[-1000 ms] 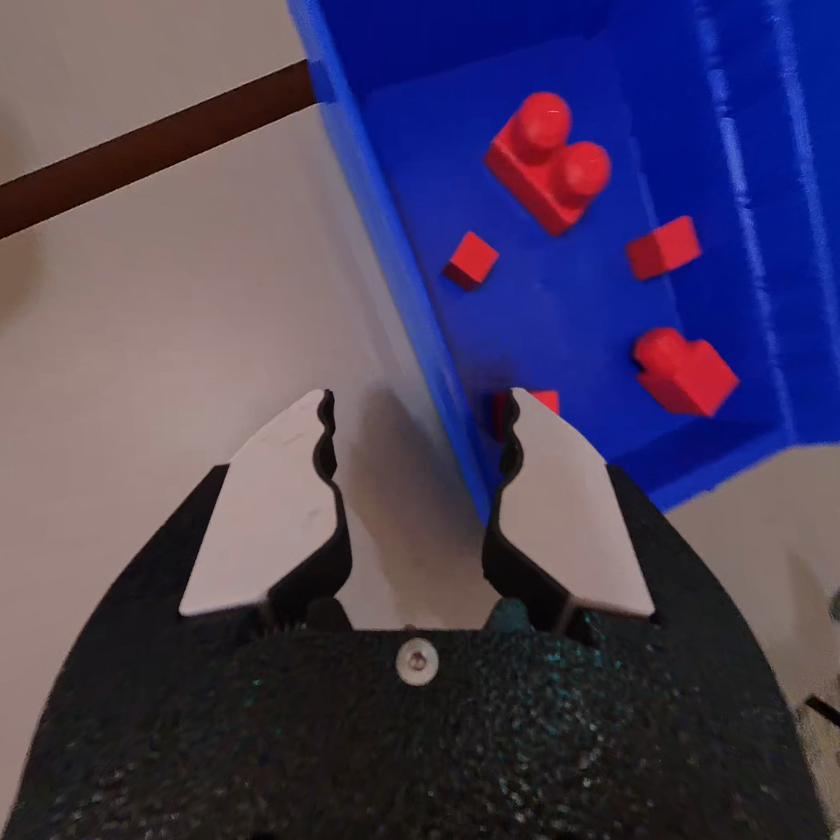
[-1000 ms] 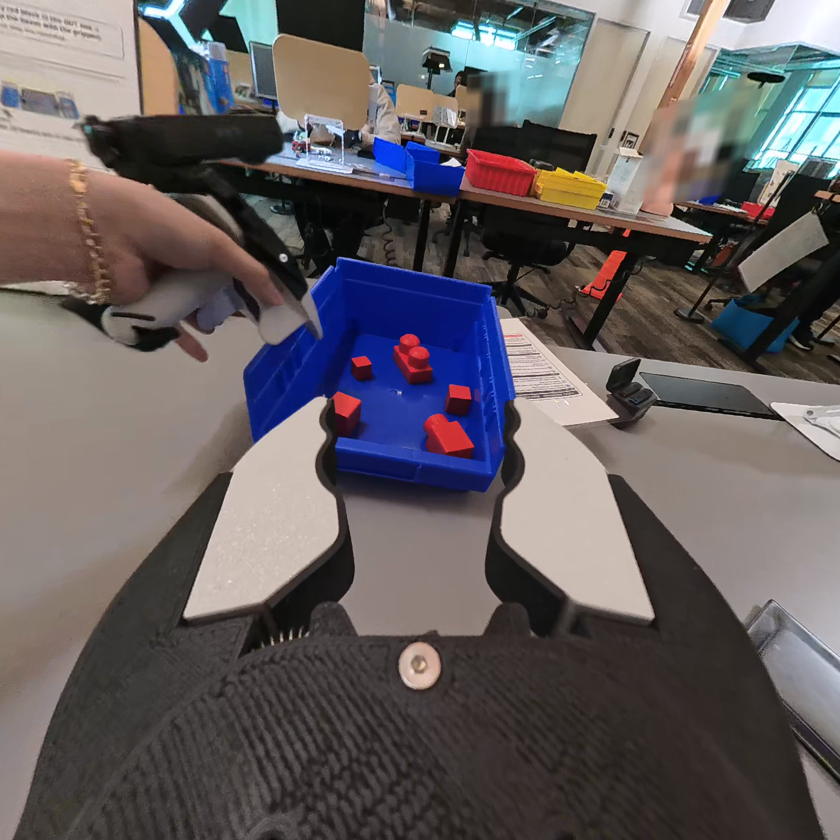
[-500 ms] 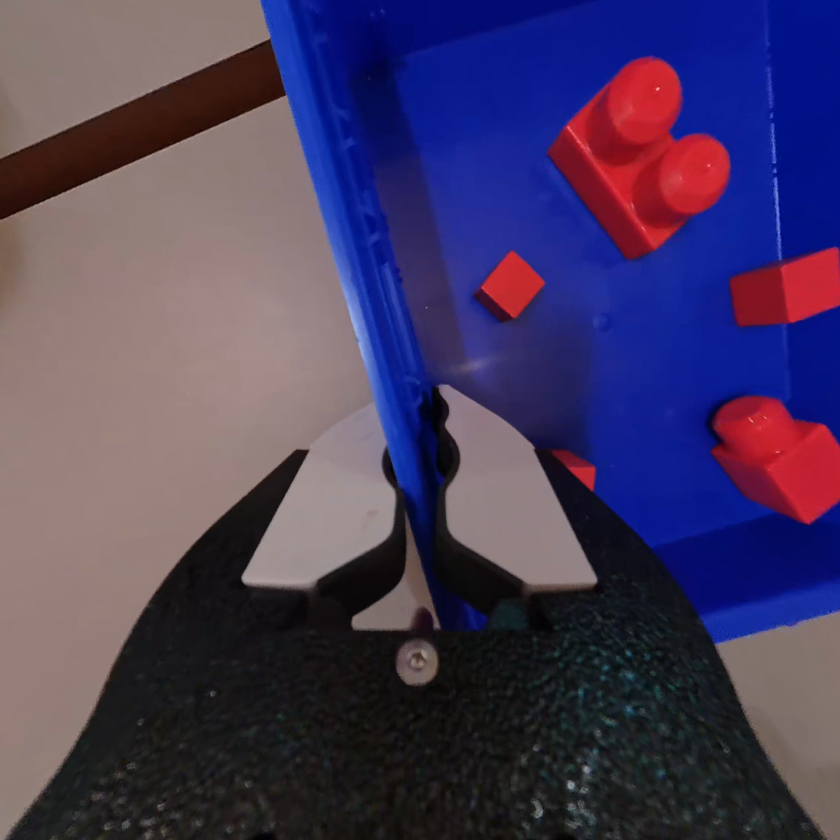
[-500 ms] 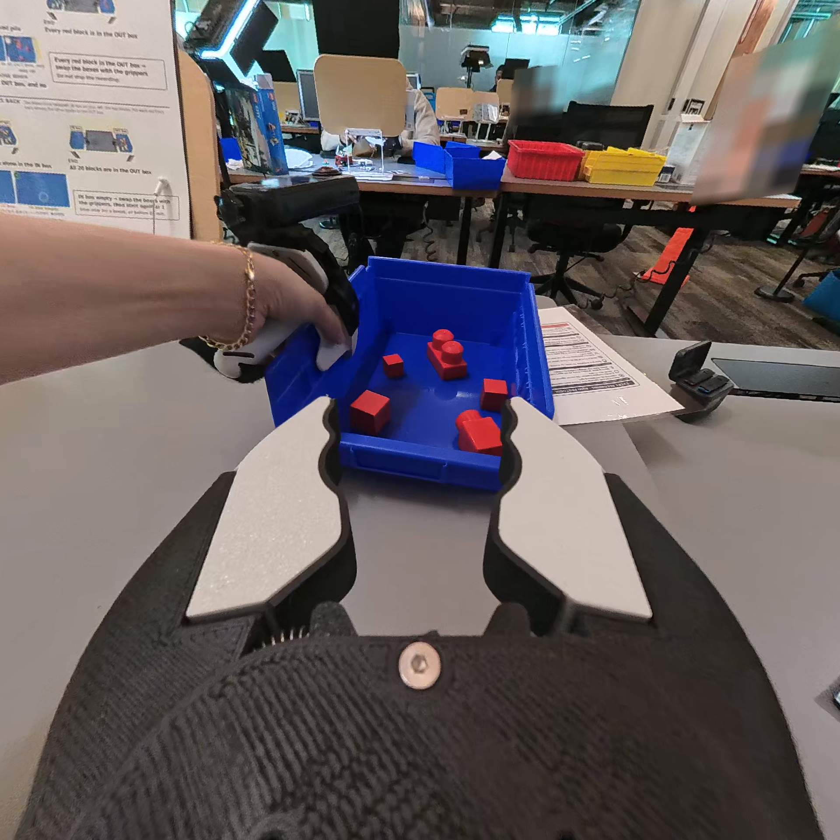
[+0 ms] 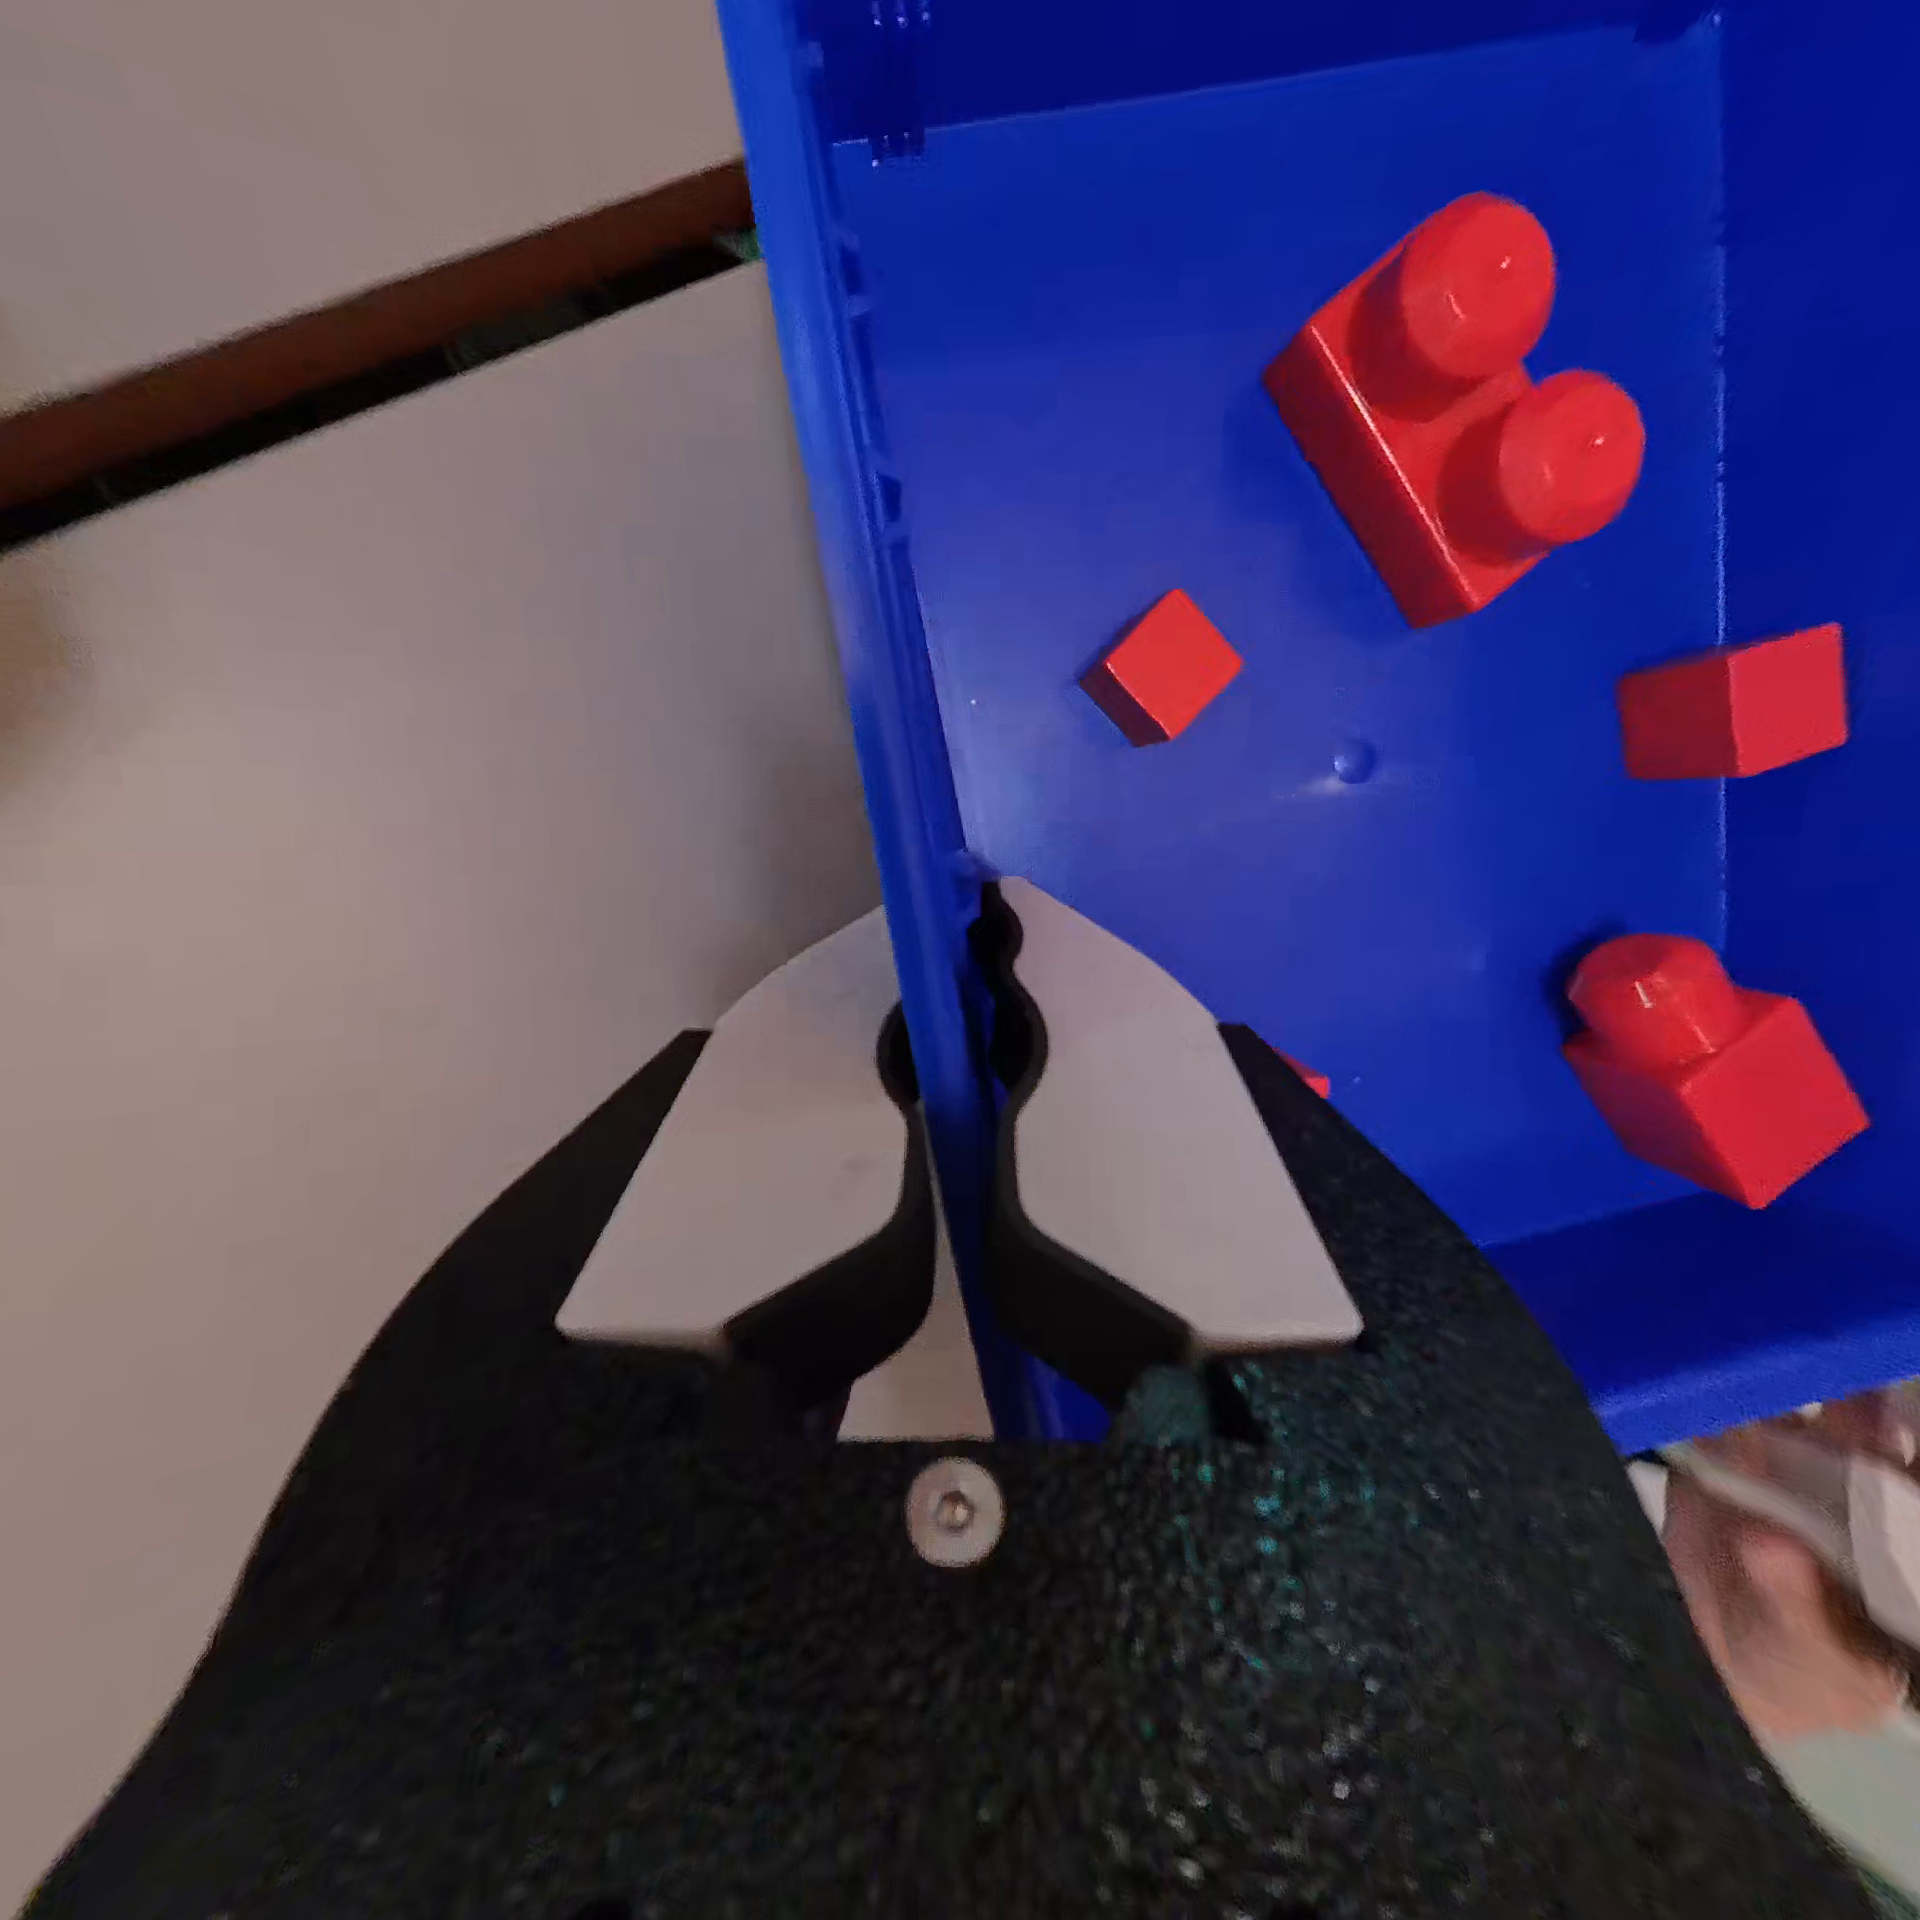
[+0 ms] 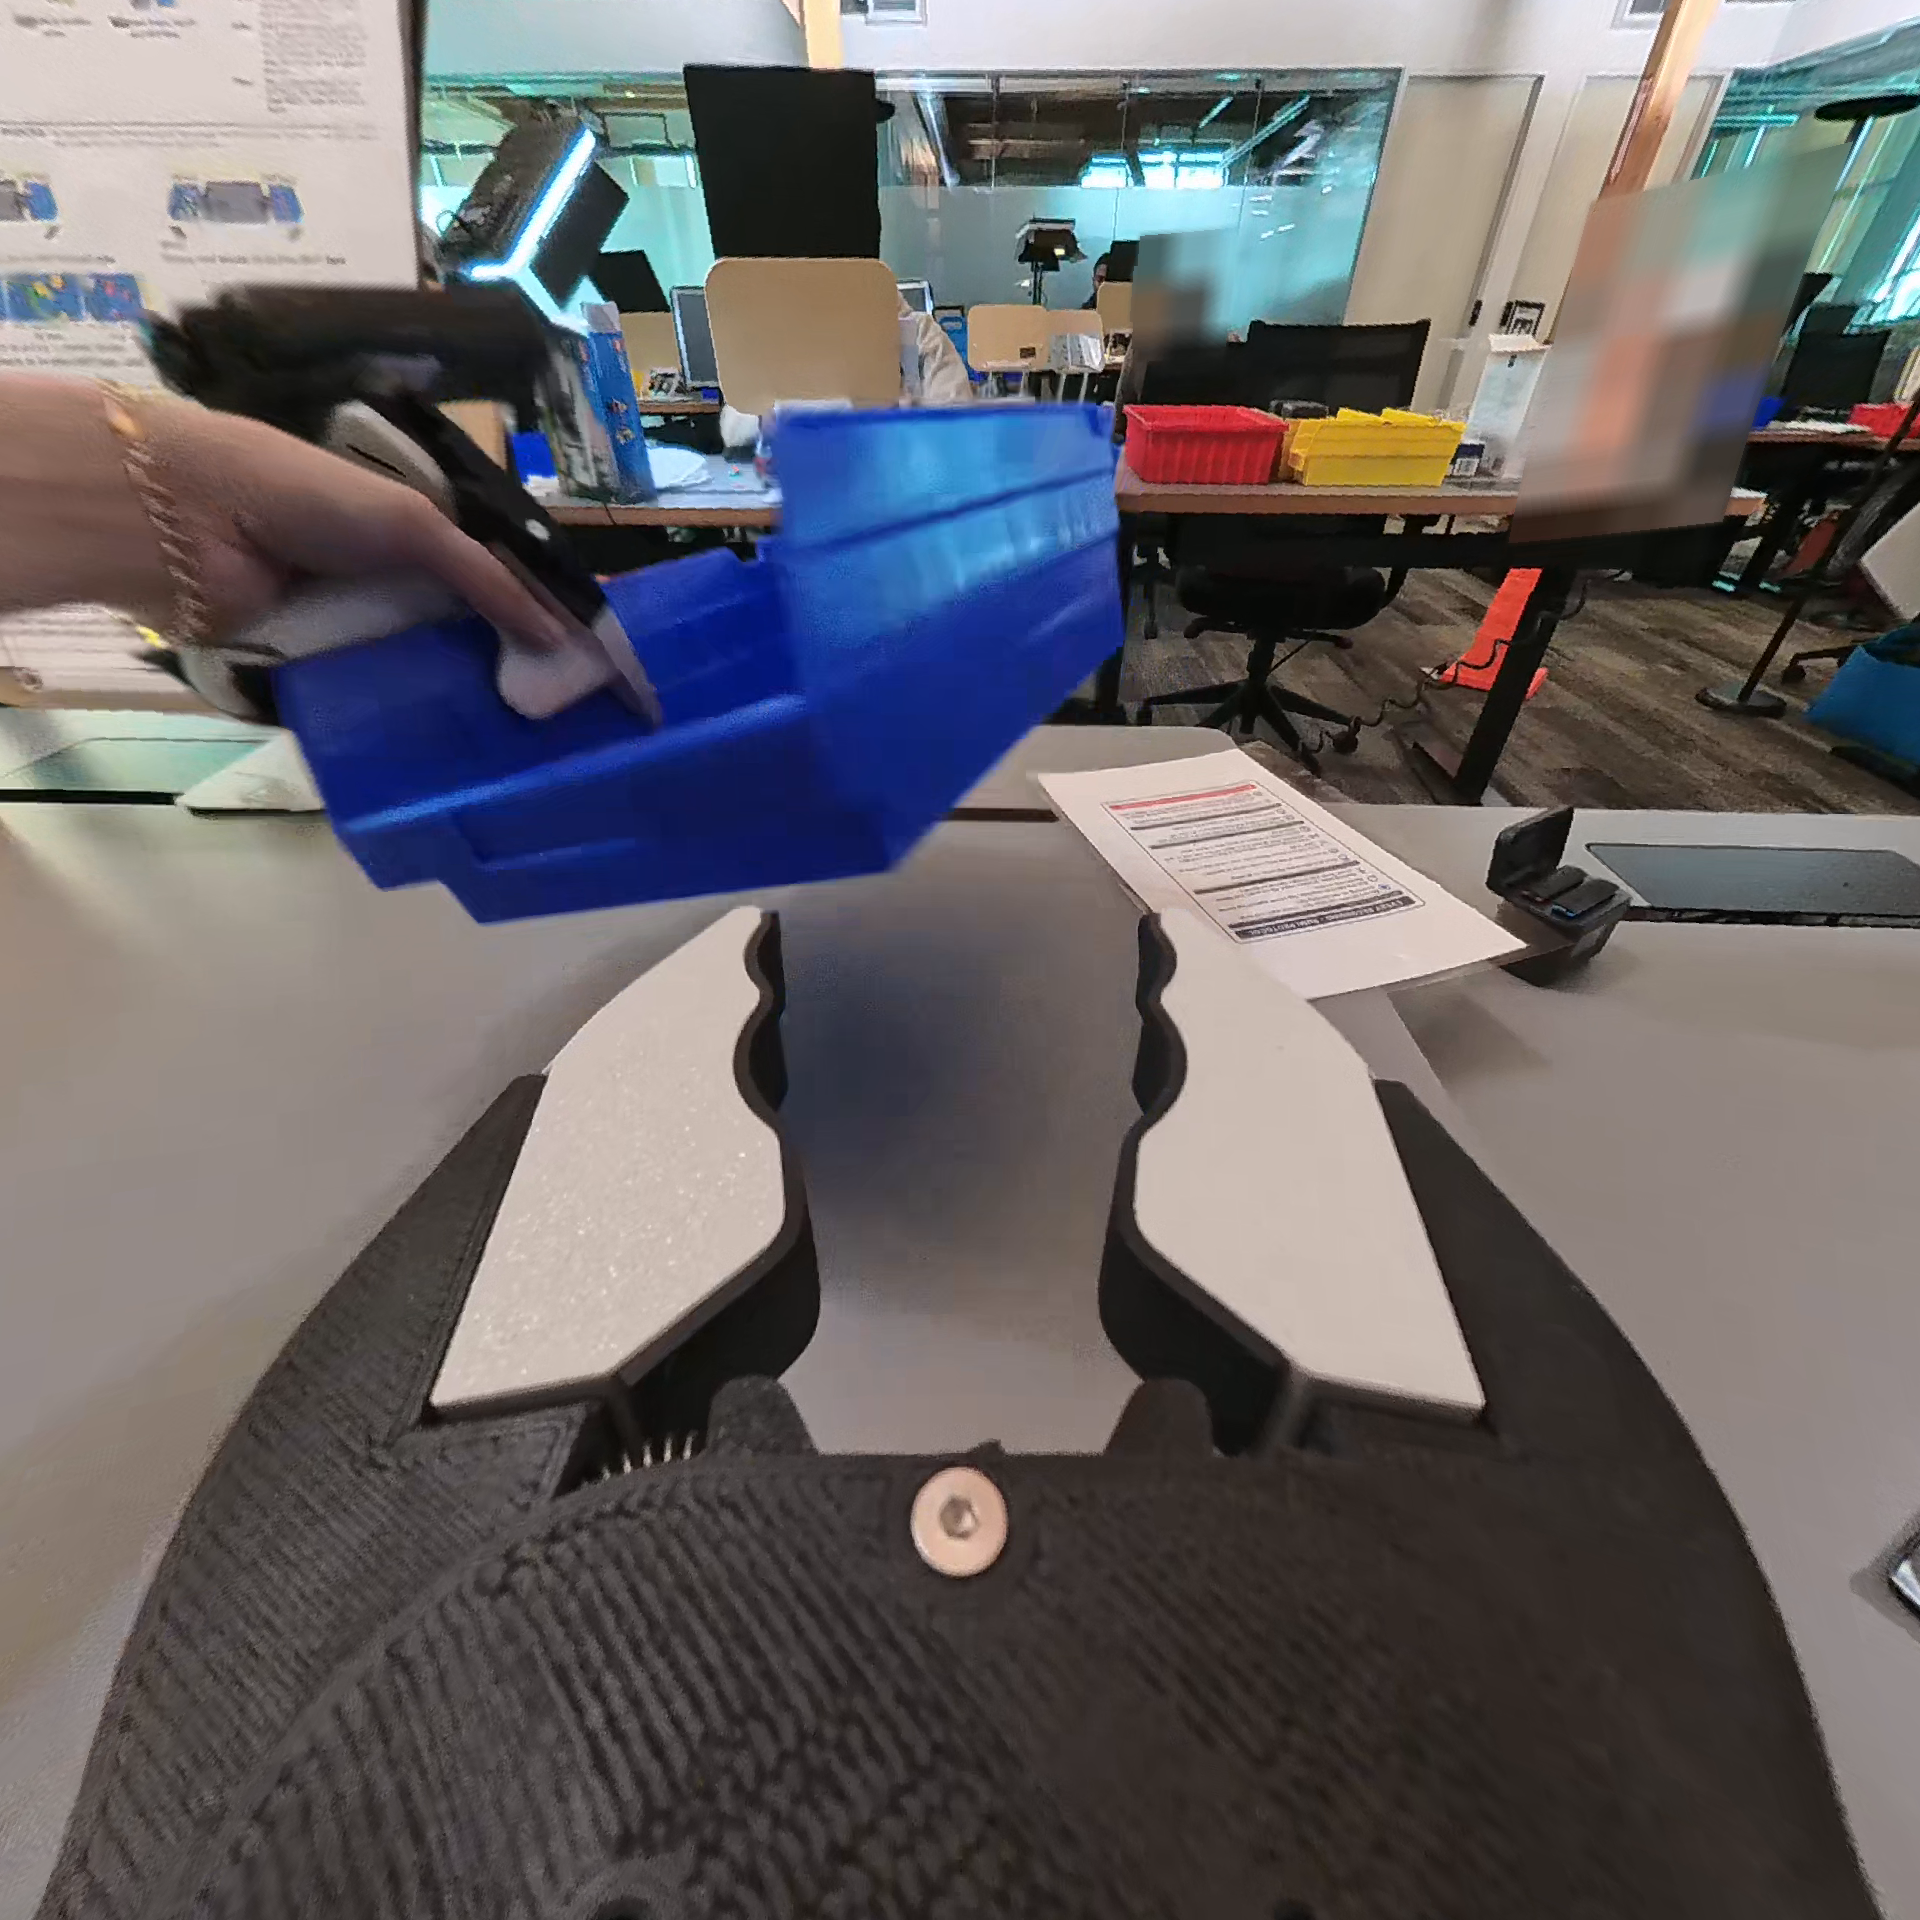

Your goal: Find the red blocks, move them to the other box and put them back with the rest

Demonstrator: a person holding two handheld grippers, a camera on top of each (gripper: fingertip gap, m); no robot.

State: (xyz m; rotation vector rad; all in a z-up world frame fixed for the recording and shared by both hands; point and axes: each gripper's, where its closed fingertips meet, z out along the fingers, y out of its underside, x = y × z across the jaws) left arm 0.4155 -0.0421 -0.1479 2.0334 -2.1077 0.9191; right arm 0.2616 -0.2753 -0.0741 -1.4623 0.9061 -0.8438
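- I am now pinching the blue bin's point(image 5: 1299, 831) side wall in the left gripper point(image 5: 951, 997), lately spread.
- Bin is lifting off the table point(image 6: 312, 1039); red blocks point(image 5: 1455, 416) are riding inside.
- Right gripper point(image 6: 956, 997) is hanging spread, bare.

Blue bin point(image 6: 914, 623) lifted off the grey table point(image 6: 260, 1039), open passage beneath it, bare tabletop between the right gripper's point(image 6: 956, 1023) spread fingers, printed sheet point(image 6: 1278, 862) and small black case point(image 6: 1553, 883) crowding the right edge.
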